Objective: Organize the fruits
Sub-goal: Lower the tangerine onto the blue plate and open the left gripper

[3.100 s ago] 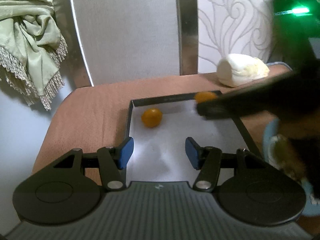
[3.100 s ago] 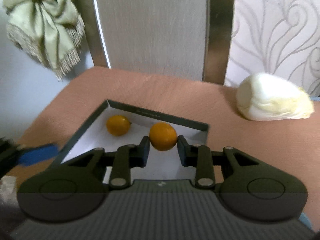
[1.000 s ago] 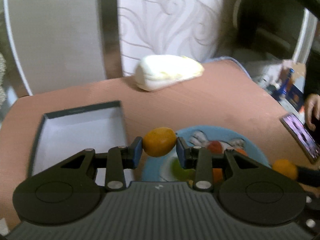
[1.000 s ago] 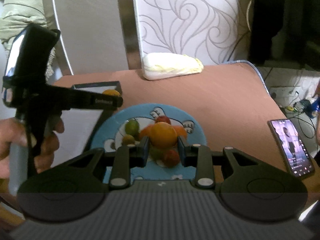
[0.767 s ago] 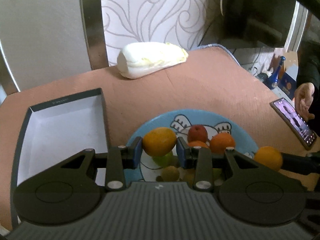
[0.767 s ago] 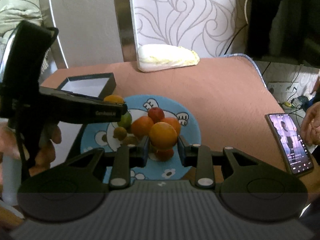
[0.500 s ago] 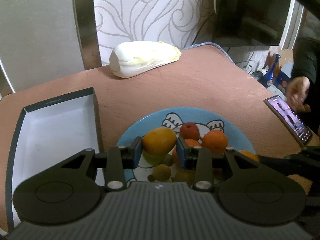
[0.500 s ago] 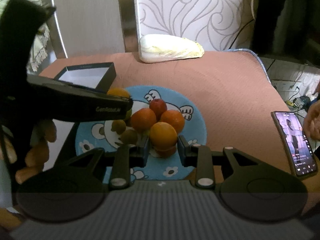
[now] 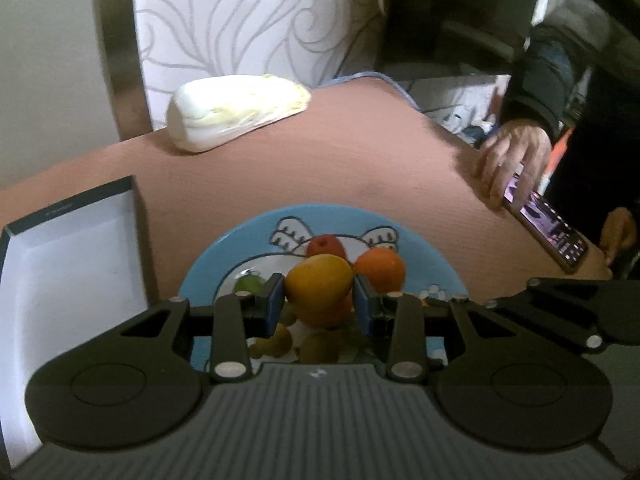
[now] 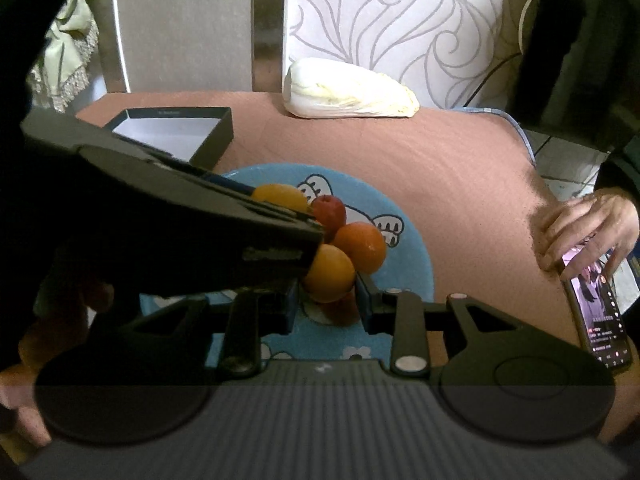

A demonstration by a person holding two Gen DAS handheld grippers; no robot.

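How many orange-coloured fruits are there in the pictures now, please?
4 visible: one in the left gripper, one in the right gripper, one on the plate beside the red fruit, and one under the left gripper's fruit. The pile may hide others.

napa cabbage (image 9: 236, 110), phone (image 9: 548, 232), bystander's hand (image 9: 510, 160)
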